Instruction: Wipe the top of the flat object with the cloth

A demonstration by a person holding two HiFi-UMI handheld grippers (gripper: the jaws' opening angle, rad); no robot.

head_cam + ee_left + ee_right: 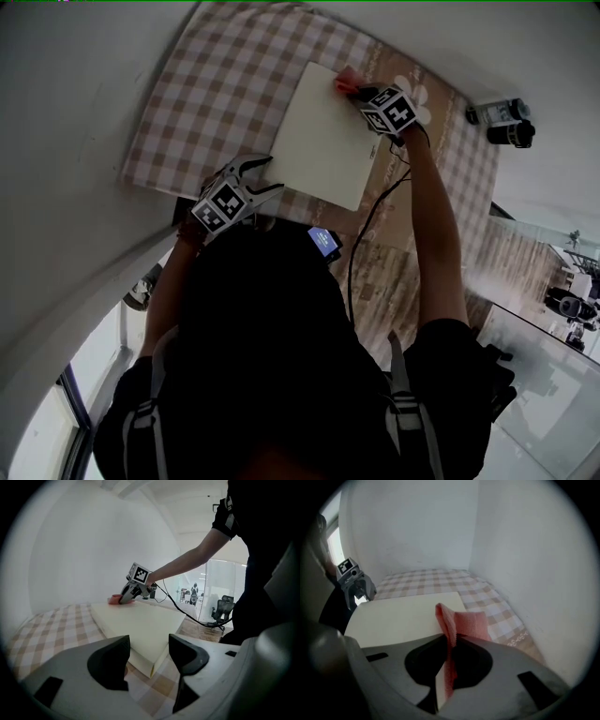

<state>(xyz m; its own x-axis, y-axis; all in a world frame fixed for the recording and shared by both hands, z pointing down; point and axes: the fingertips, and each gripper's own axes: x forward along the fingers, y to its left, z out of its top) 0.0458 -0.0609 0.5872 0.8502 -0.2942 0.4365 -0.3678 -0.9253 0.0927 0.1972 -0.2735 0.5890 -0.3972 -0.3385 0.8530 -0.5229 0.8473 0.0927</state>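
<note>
A cream flat slab (323, 131) lies on the checked tablecloth (216, 94). My right gripper (356, 91) is shut on a pink cloth (345, 82) at the slab's far corner; in the right gripper view the cloth (461, 623) is pinched between the jaws and rests on the slab (398, 616). My left gripper (265, 178) stands open beside the slab's near left edge with nothing between its fingers. In the left gripper view the slab's (140, 625) near corner lies just beyond the open gripper (149, 660), and the right gripper (127, 595) with the cloth (114, 600) shows at its far end.
White walls close in on the far and left sides of the table. A black cable (370, 220) runs from the right gripper across the wooden table top (394, 272). Two dark cylindrical items (506, 122) lie at the far right. A small blue-screened device (325, 242) sits near the person.
</note>
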